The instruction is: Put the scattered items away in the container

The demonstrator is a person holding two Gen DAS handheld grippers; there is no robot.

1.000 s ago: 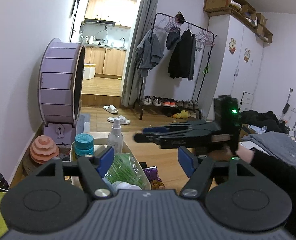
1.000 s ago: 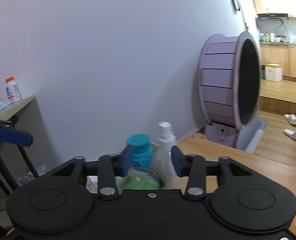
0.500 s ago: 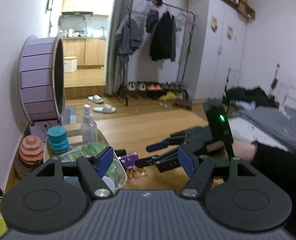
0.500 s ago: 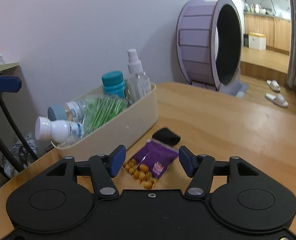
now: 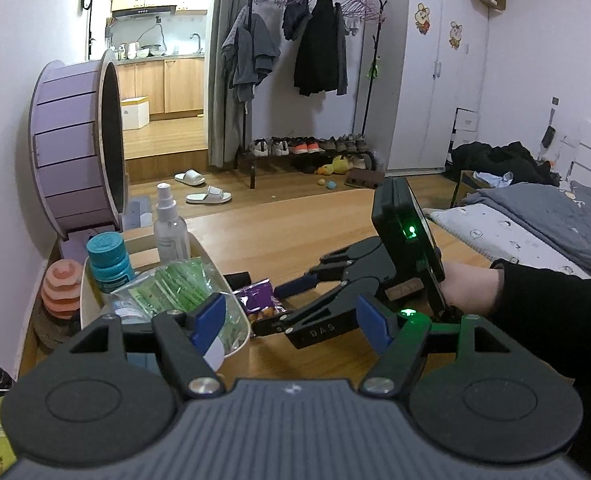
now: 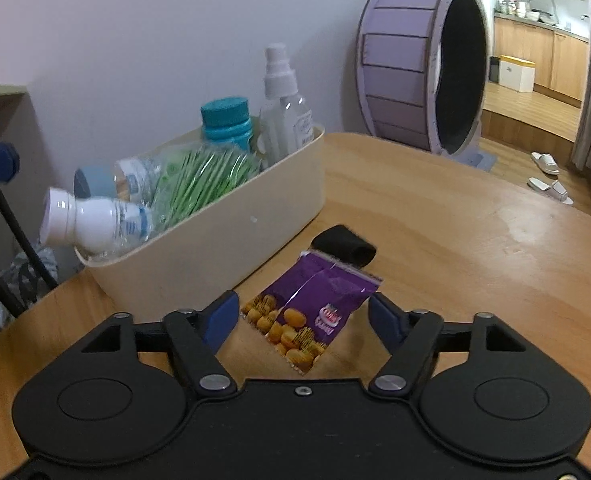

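Left wrist view: the left gripper (image 5: 291,322) hangs above the near end of the cream container (image 5: 244,334), its jaws spread with nothing between the pads. The container holds a teal-capped jar (image 5: 107,260), a spray bottle (image 5: 170,226) and a green packet (image 5: 175,290). Just right of the container, on the wooden table (image 5: 295,236), lies the purple snack packet (image 5: 257,300), with a small black object (image 5: 237,279) touching the packet's far edge. The right gripper (image 5: 273,306), held by a hand (image 5: 469,288) in a black sleeve, reaches in from the right, its fingertips either side of the packet.

Right wrist view: the right gripper (image 6: 303,320) is low over the table (image 6: 475,248), jaws spread after widening just now. The snack packet (image 6: 311,310) lies flat between the blue pads (image 6: 221,318), which stand clear of it. The packet sits just beside the container's (image 6: 215,240) long wall; the black object (image 6: 345,246) lies beyond it. A white bottle (image 6: 91,220) overhangs the container's near rim.
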